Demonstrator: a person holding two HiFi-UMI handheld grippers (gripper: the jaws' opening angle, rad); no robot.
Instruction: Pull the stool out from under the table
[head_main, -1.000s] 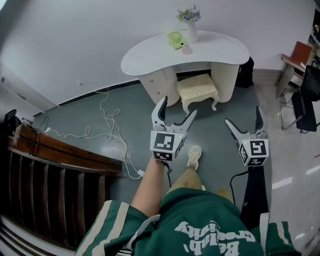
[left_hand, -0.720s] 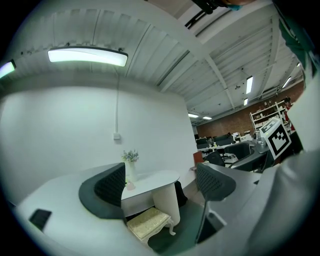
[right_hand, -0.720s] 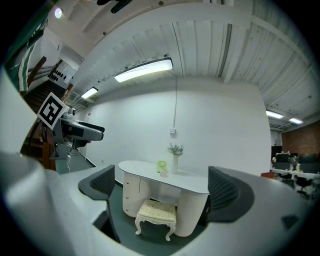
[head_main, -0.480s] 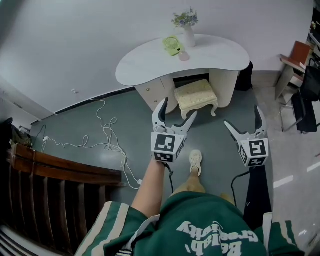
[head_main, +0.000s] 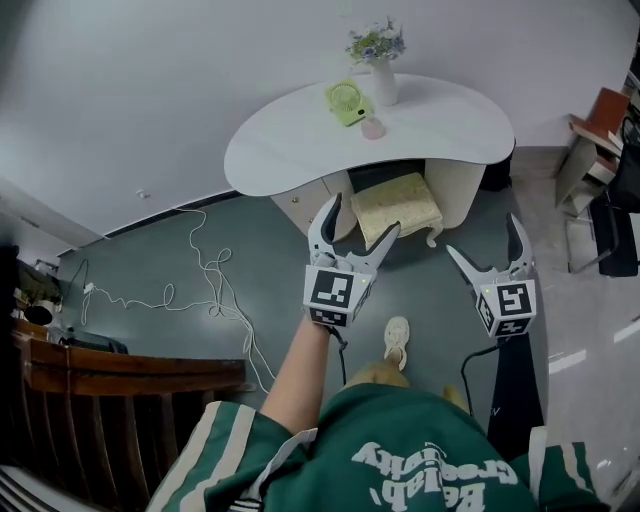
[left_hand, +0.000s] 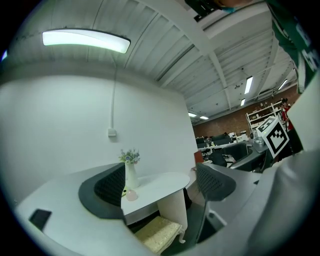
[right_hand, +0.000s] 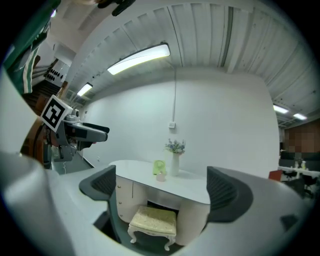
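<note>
A staged bedroom corner inside an open office hall: a white tabletop (head_main: 300, 140) with a flower vase (head_main: 383, 80), a cushioned stool (head_main: 396, 203), office desks (left_hand: 220, 141) behind, and a strip light (left_hand: 85, 40) overhead.

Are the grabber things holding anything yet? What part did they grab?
Nothing yet. The left hand-held gripper and the right hand-held gripper both have their jaws wide apart and empty, short of the stool under the table.

One white desk (head_main: 290, 150) in the upper middle; one cream stool (head_main: 397, 203) below it; on the desk one vase (head_main: 383, 82) of flowers, one green fan (head_main: 346, 101), one pink object (head_main: 373, 127); two tools, the left tool (head_main: 363, 215) and the right tool (head_main: 484, 237); one tangle of white cable (head_main: 215, 290) at left; two chairs at the right edge, a brown chair (head_main: 603, 108) and a black chair (head_main: 612, 210).
</note>
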